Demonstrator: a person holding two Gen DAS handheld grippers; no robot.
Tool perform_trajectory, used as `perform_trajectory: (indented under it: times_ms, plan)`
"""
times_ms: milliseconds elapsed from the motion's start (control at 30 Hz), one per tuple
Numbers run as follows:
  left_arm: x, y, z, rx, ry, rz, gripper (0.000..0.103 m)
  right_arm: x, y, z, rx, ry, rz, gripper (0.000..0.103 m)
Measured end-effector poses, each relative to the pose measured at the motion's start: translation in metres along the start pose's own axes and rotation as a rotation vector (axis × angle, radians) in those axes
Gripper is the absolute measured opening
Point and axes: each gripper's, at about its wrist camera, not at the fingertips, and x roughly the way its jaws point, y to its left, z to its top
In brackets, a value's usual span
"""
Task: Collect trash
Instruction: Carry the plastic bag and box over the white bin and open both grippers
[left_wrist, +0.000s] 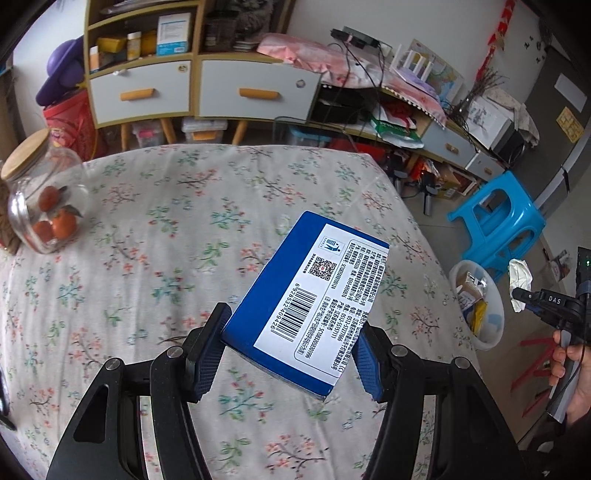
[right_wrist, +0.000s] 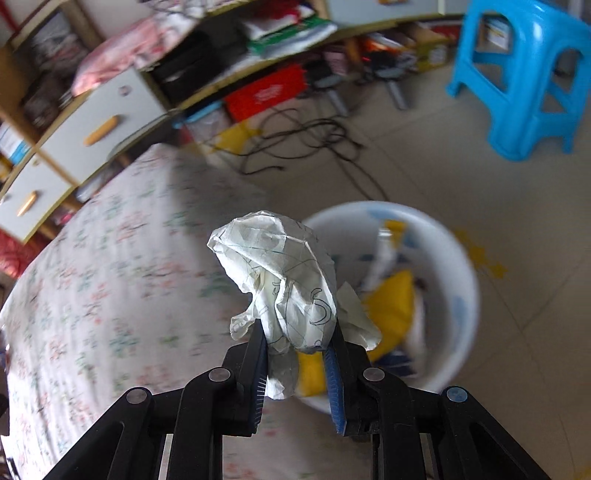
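Observation:
My left gripper is shut on a blue box with a white barcode label and holds it above the floral tablecloth. My right gripper is shut on a crumpled white paper ball, held near the table's edge just left of a white bin on the floor that holds yellow and white trash. In the left wrist view the right gripper with the paper hangs to the right of the bin.
A glass jar with oranges stands at the table's left. A blue plastic stool stands on the floor behind the bin, also in the right wrist view. Cabinets with drawers and cluttered shelves line the wall. Cables lie on the floor.

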Motion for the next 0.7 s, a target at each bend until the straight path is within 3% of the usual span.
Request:
perform_trajectory:
  times_ms: [300,400,700]
  plan:
    - [0.013,-0.037,-0.004,0.054,0.014,-0.040,0.065,0.009,-0.049,0.002,0.078,0.027,-0.023,0.031]
    - [0.015,-0.046,-0.007,0.073,0.018,-0.047,0.065,0.014,-0.058,0.001,0.111,0.057,-0.012,0.059]
    - [0.017,-0.071,-0.014,0.142,0.029,-0.068,0.065,-0.001,-0.080,0.001,0.142,0.033,0.017,0.059]
